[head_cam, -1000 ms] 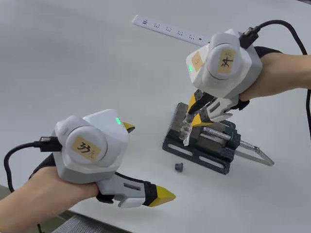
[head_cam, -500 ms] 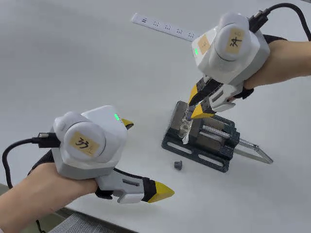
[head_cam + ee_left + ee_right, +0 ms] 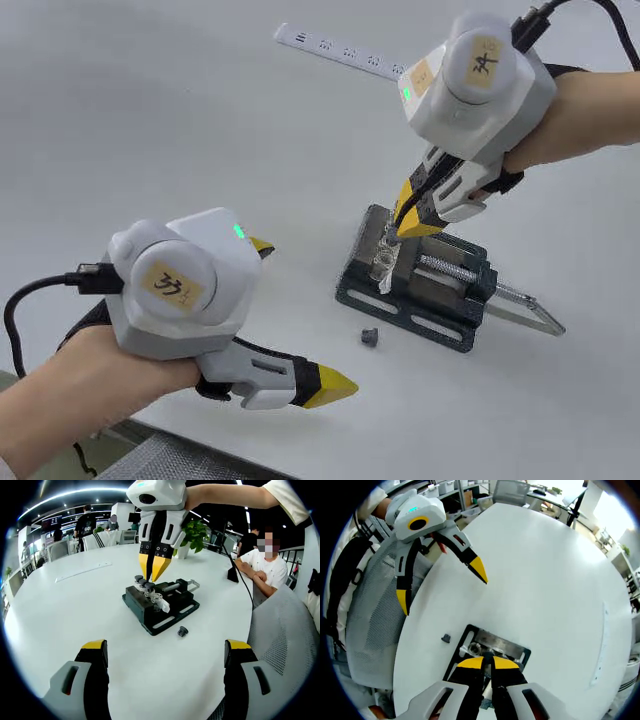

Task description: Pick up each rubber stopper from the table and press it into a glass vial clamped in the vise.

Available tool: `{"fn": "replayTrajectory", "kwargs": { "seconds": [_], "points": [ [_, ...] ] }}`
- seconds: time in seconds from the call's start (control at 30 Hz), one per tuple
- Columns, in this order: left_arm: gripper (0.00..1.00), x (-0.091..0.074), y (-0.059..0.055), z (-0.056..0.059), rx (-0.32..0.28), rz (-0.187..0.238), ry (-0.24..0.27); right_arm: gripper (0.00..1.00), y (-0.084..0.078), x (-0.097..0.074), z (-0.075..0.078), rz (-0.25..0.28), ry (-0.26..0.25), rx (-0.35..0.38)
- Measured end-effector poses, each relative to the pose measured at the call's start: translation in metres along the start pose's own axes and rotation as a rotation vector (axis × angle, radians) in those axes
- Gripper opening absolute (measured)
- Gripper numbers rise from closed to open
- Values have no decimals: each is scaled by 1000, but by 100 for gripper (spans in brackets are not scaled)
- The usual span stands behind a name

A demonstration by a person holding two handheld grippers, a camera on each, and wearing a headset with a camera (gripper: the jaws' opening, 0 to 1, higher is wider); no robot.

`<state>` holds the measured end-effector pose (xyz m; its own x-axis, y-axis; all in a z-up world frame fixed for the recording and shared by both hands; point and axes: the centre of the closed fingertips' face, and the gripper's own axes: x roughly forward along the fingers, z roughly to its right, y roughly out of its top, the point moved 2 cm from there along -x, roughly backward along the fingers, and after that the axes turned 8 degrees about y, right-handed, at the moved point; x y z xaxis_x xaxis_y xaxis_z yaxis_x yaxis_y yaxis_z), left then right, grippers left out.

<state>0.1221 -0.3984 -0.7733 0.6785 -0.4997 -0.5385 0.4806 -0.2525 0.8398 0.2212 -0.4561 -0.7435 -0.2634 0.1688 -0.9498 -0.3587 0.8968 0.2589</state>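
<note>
1. My right claw (image 3: 404,226) hangs over the near end of the vise (image 3: 432,298), tilted down, with its yellow tips just above the glass vials (image 3: 382,264) held there.
2. Its jaws are drawn almost together. In the right gripper view only a thin dark slit shows between them (image 3: 488,662), and I cannot tell whether anything is pinched there.
3. From the left gripper view, the right claw (image 3: 154,571) points straight down at a short row of vials (image 3: 150,592) in the vise (image 3: 167,606). The vials there carry dark stoppers on top, and the tips sit just above the row.
4. One loose rubber stopper (image 3: 369,338) lies on the white table (image 3: 200,130) just in front of the vise, apart from both claws. It also shows in the left gripper view (image 3: 182,631), and in the right gripper view (image 3: 446,638) beside the corner of the vise (image 3: 511,648).
5. My left claw (image 3: 300,318) is spread wide and holds nothing. It hovers near the table edge, well to the left of the vise, and in its own view (image 3: 166,644) the stopper and vise lie ahead between the two jaws.
6. The right gripper view shows the left claw (image 3: 441,587) open above the table edge.
7. A white power strip (image 3: 345,55) lies at the far side of the table, well behind the vise.
</note>
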Motion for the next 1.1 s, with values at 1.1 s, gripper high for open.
{"fn": "replayTrajectory", "kwargs": {
  "seconds": [1.1],
  "points": [
    [96,2,-2,1,2,-8,-11,0,-3,6,0,-40,26,0]
  ]
}}
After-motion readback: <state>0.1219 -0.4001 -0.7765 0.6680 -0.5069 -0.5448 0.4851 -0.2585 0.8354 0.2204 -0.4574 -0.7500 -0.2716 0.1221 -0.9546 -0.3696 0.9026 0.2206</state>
